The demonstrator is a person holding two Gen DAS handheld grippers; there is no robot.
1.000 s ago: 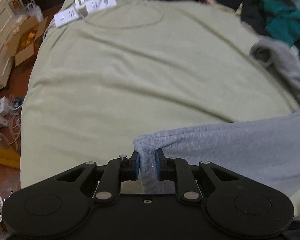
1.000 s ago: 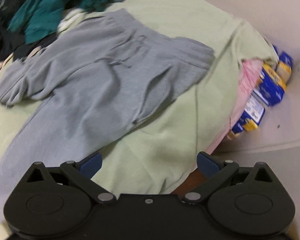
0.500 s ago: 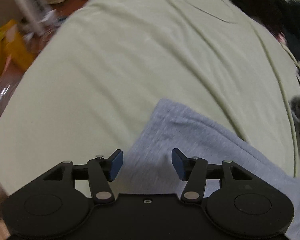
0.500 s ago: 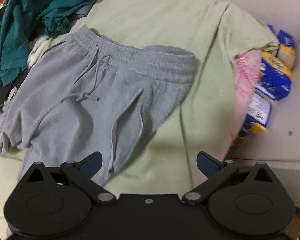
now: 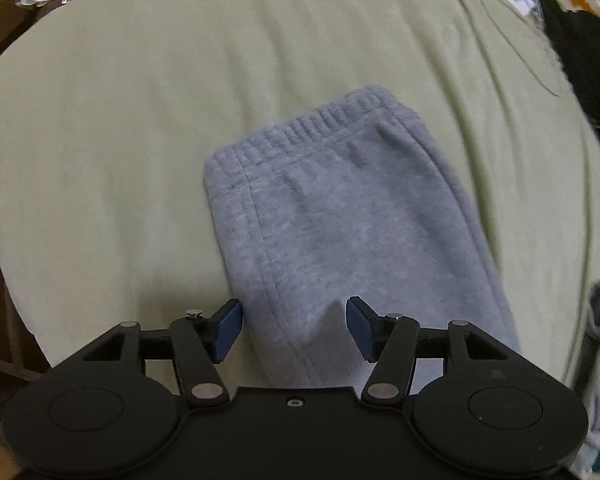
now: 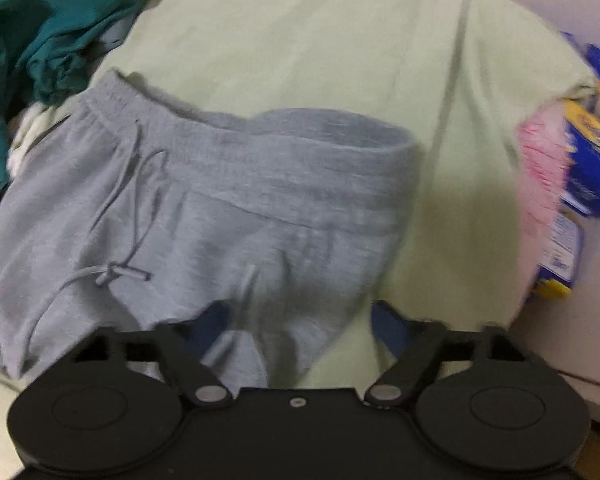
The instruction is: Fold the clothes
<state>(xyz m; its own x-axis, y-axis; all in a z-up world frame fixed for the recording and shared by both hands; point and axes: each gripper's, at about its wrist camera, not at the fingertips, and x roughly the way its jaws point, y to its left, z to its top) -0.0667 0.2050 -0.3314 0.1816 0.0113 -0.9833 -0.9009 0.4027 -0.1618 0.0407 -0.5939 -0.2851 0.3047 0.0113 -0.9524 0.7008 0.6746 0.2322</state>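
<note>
lying flat on green sheet [image 5: 140,120], grey sweatpants [image 6: 220,220], left gripper [image 5: 294,328] spread wide over cuff [image 5: 300,132], right gripper [image 6: 300,328] also wide, both holding nothing

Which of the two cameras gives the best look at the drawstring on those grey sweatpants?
The right wrist view. There the drawstring hangs from the waistband and lies knotted on the grey sweatpants. The left wrist view shows none of it, only a leg's ribbed cuff on the green sheet.
</note>
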